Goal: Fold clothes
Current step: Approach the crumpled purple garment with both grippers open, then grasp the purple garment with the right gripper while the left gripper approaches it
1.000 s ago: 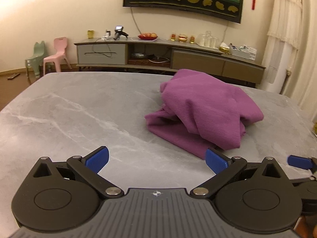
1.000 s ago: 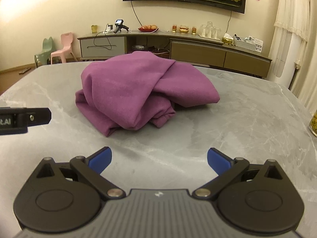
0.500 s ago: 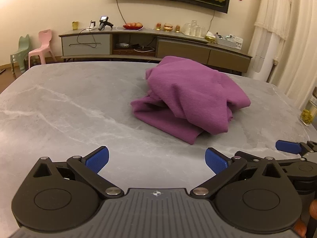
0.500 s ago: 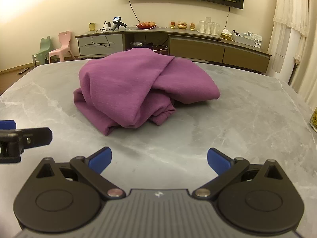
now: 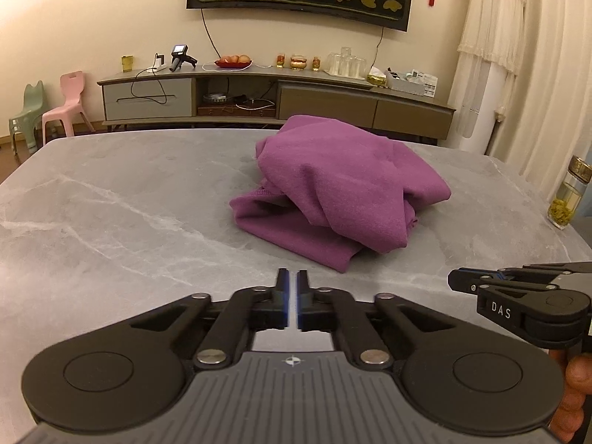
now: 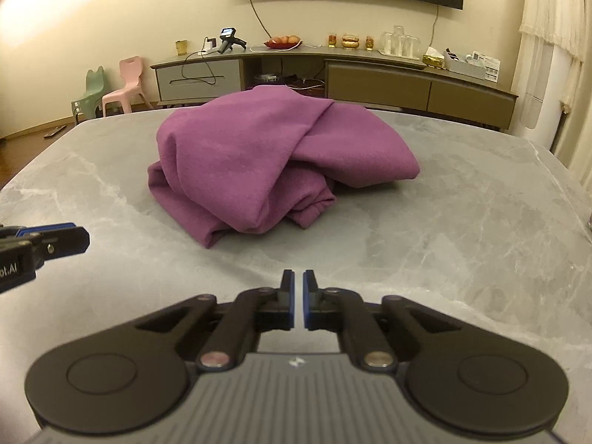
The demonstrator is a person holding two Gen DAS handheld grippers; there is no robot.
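A crumpled purple garment (image 5: 340,185) lies in a heap on the grey marble table (image 5: 111,222), right of centre in the left wrist view. In the right wrist view the garment (image 6: 259,162) sits centre-left on the table (image 6: 462,222). My left gripper (image 5: 292,277) hovers short of the heap's near edge, its jaws closing to shut with nothing between them. My right gripper (image 6: 298,277) is likewise closing to shut on nothing, a little short of the cloth. Each gripper shows in the other's view: the right gripper (image 5: 455,281) at the right, the left gripper (image 6: 79,236) at the left.
A glass jar of tea (image 5: 566,199) stands at the table's right edge. Beyond the table a long low sideboard (image 5: 277,100) lines the wall, with two small plastic chairs (image 5: 63,107) to its left. A person's fingers (image 5: 573,388) show at the lower right.
Both grippers have gone from wide open to shut, with nothing caught. The left wrist view has swung so the garment sits more to the centre; the garment itself has not moved.
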